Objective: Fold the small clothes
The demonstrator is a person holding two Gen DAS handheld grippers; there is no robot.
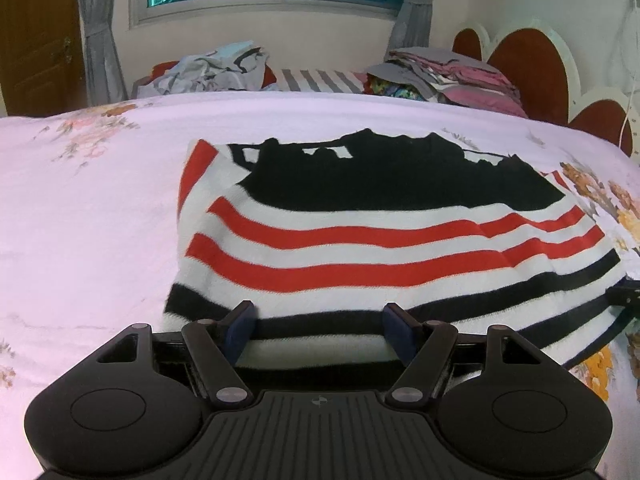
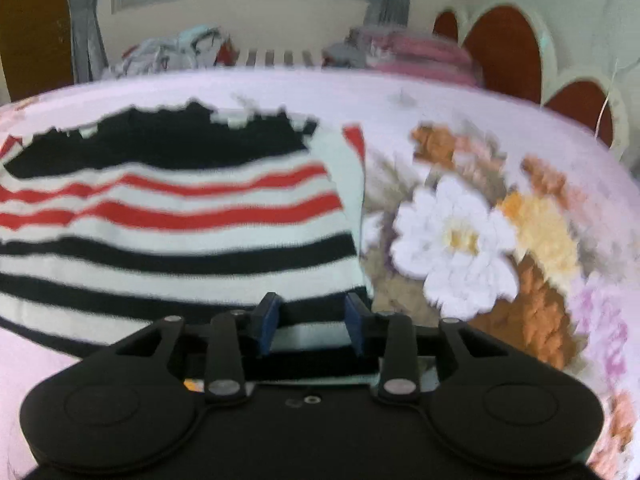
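Note:
A knitted sweater (image 1: 384,236) with red, white and black stripes and a black upper part lies flat on the bed. My left gripper (image 1: 320,322) hovers at its near hem, towards the left side. It is open wide, and the striped hem shows between the blue pads without being pinched. In the blurred right wrist view, my right gripper (image 2: 312,316) is at the near right corner of the sweater (image 2: 180,240). Its jaws stand narrower but apart, and the black hem stripe lies in the gap between the pads.
The pink floral bedspread (image 1: 88,216) spreads all around the sweater. At the far end lie a heap of loose grey clothes (image 1: 212,68) and a stack of folded ones (image 1: 448,76). A red and white headboard (image 1: 532,68) rises at the right.

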